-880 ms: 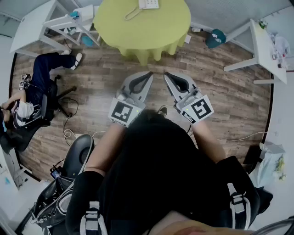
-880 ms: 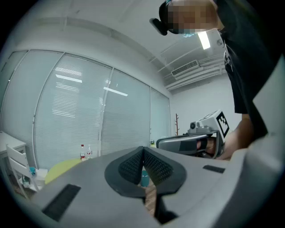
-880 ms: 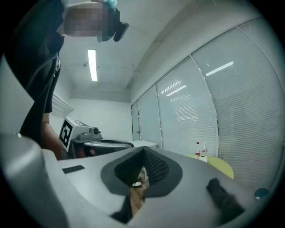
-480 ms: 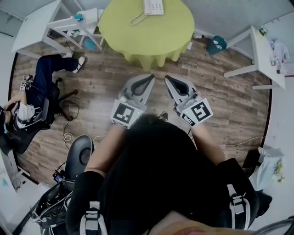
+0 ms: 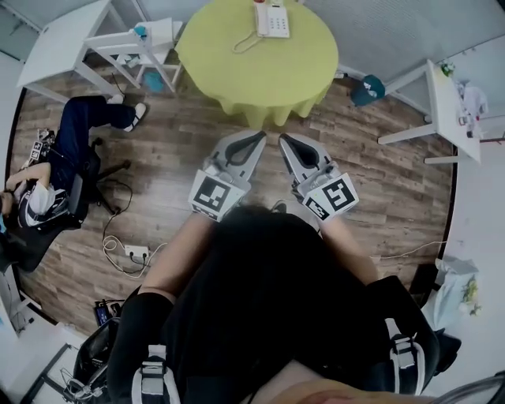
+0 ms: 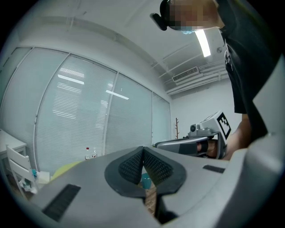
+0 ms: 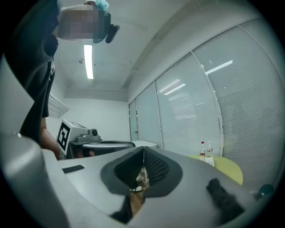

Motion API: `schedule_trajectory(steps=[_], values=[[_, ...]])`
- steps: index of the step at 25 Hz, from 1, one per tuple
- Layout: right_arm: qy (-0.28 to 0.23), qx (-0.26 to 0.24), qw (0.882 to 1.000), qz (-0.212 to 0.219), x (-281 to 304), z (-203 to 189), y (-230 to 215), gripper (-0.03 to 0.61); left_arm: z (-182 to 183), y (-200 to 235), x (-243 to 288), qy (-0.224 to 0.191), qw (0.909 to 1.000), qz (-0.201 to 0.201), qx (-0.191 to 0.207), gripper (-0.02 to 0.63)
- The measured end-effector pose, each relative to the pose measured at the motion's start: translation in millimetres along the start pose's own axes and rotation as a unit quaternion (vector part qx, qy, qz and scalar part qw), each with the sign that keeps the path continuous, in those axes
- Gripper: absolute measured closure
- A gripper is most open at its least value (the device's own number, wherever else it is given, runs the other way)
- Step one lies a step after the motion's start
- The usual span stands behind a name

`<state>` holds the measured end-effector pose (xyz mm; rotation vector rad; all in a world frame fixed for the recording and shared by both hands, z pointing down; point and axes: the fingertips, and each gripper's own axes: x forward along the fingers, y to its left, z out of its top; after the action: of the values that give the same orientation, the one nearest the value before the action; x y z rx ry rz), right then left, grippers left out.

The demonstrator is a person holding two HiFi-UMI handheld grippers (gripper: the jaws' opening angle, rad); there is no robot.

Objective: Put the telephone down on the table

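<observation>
Head view, change: the table (image 5: 260,75) sits lower and fuller in frame than a moment ago, and the telephone (image 5: 274,19) has come clear of the top edge. I judge that I am closing on the table.
Head view, telephone: rests on the far part of the table, its cord (image 5: 246,41) trailing on the cloth beside it; neither claw is near it.
Head view, left gripper (image 5: 259,136): held level ahead of me, tips together, carrying nothing.
Head view, right gripper (image 5: 285,139): just beside the left one, likewise clenched and empty.
Head view, meaning for task: the telephone already lies on the table and both claws are bare. Either the set-down is done or a pick-up comes first; I cannot tell which.
Head view, surroundings: seated person (image 5: 51,177) well apart at left; power strip (image 5: 136,252) with cable on the wood floor (image 5: 394,181); white desks (image 5: 59,47) far left; white side table (image 5: 446,87) at right; teal object (image 5: 368,89) on the floor by the table.
Head view, obstruction: bare floor between me and the table; nothing stands in the path.
Left gripper view, left gripper (image 6: 143,164): pads pressed together, nothing between them. The right gripper (image 6: 191,144) shows alongside and the bottles (image 6: 91,153) stand beyond.
Right gripper view, right gripper (image 7: 143,167): clenched on nothing. The table (image 7: 229,167) edge and the bottles (image 7: 205,149) show at right; the telephone is not made out here.
</observation>
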<state>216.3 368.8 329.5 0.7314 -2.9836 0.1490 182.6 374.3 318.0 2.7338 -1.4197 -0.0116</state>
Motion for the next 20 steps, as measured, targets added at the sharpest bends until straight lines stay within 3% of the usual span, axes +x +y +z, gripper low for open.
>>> schedule_trajectory(steps=[11, 20], values=[[0.002, -0.007, 1.000, -0.010, 40, -4, 29, 0.561, -3, 37, -35, 0.003, 0.9999, -0.012, -0.002, 0.601], [0.004, -0.005, 1.000, -0.004, 62, -4, 20, 0.561, -8, 62, -33, 0.008, 0.9999, -0.004, -0.007, 0.601]])
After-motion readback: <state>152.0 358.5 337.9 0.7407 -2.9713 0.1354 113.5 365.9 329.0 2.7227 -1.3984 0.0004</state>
